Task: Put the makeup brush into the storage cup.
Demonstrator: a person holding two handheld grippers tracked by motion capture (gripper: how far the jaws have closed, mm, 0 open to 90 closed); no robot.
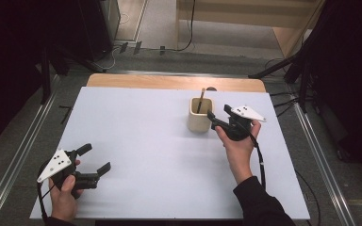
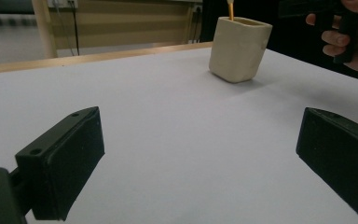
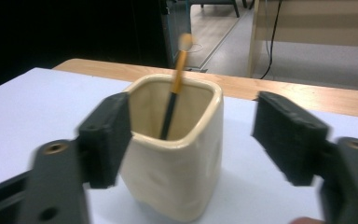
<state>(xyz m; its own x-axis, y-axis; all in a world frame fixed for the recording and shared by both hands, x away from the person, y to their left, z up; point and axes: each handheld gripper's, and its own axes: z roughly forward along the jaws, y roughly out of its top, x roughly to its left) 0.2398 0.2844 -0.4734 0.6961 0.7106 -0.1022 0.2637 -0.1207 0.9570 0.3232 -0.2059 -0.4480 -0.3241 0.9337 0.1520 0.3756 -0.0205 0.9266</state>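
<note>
Toward the far right of the white tabletop [image 1: 160, 155]: cream square-sided ceramic cup [image 1: 200, 115], upright, with a thin brush with black-and-orange handle [image 1: 201, 100] leaning inside. Just beside the cup on its right, right gripper [image 1: 210, 116], jaws spread wide, one either side of the cup's rim, neither clearly touching. Near the front left corner, well apart from the cup, left gripper [image 1: 96, 158], jaws wide apart, nothing between.

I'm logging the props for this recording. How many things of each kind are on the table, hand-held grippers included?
Cream holder: 1
Brush standing in it: 1
Grippers: 2, left gripper and right gripper
Total: 4
</note>
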